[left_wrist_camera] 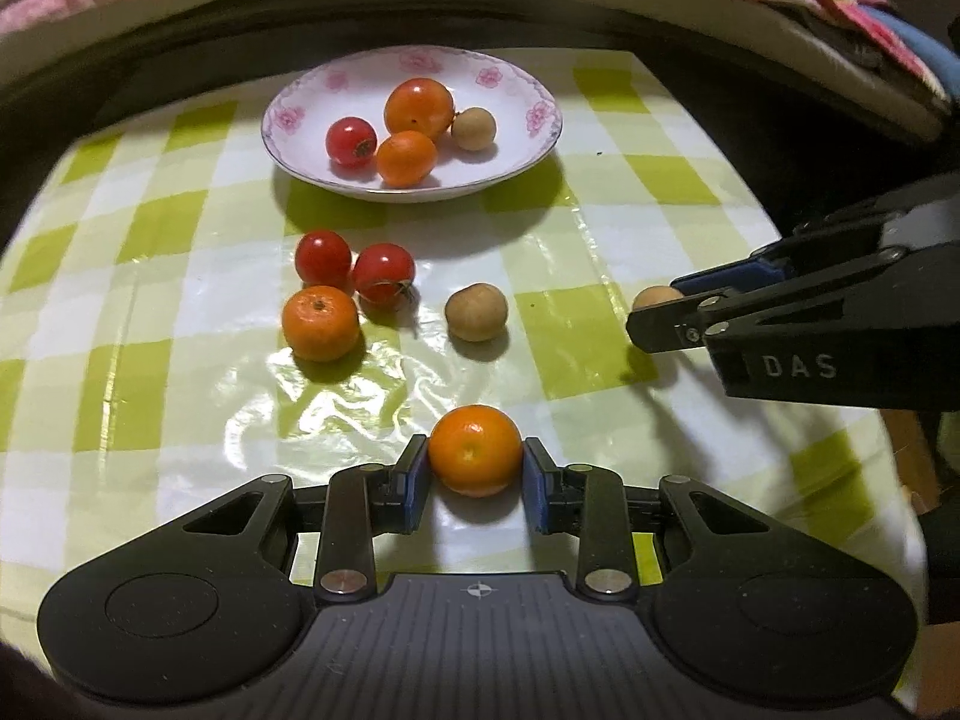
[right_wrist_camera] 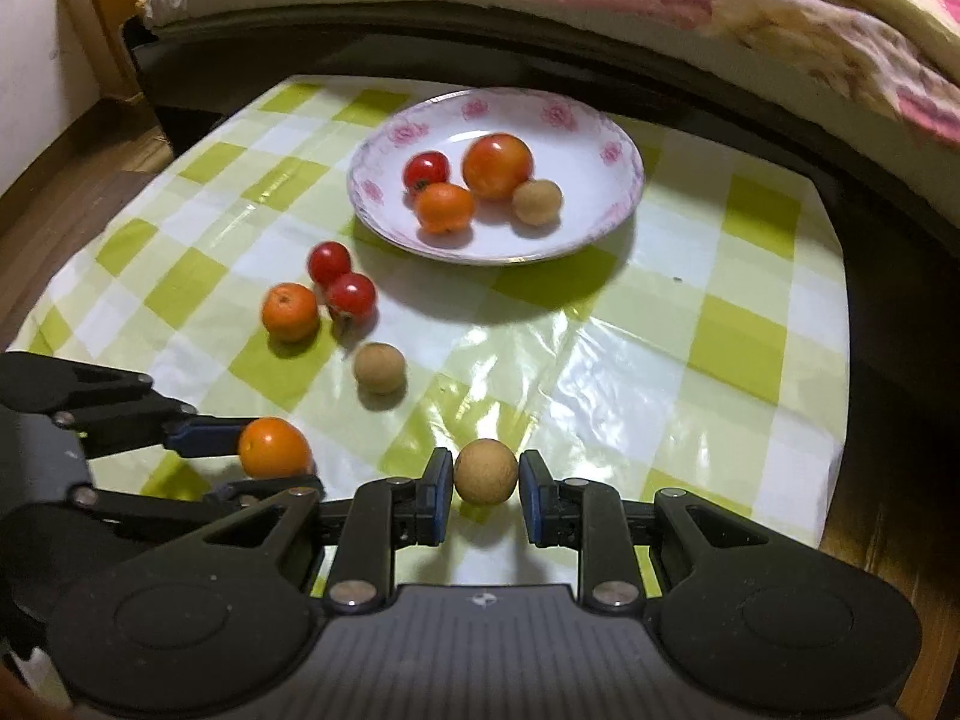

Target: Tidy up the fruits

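Both of your tools are loaded at once here; your left gripper (left_wrist_camera: 475, 468) is pinched in on a small round orange mandarin (left_wrist_camera: 475, 450), blue pads pressing either flank, down at the near edge of the green-and-white checked plastic tablecloth (left_wrist_camera: 600, 276); your right gripper (right_wrist_camera: 485, 489) is squeezed as far in as it goes on a little tan, rough-skinned longan (right_wrist_camera: 485, 471), and that fruit looks to be clear of the cloth, judging by the shadow beneath it. So the step in hand reads as the carry: two fruits gripped, neither delivered.

The target sits at the far side: a white china plate with a pink flower rim (left_wrist_camera: 510, 75), already holding a large orange-red tomato (left_wrist_camera: 418, 108), a small red cherry tomato (left_wrist_camera: 351, 142), a second mandarin (left_wrist_camera: 406, 158) and another longan (left_wrist_camera: 473, 128), all bunched near its middle.

Loose on the cloth between you and the plate: two cherry tomatoes (left_wrist_camera: 354, 261) touching each other, a mandarin (left_wrist_camera: 320, 324) just beside them, and a lone longan (left_wrist_camera: 475, 312) a little to the right.

Next, I'd say, you want height before you travel, so neither load clips the loose fruit or the rim; then set down on bare china, gently, because round fruit rolls; release one hand at a time.
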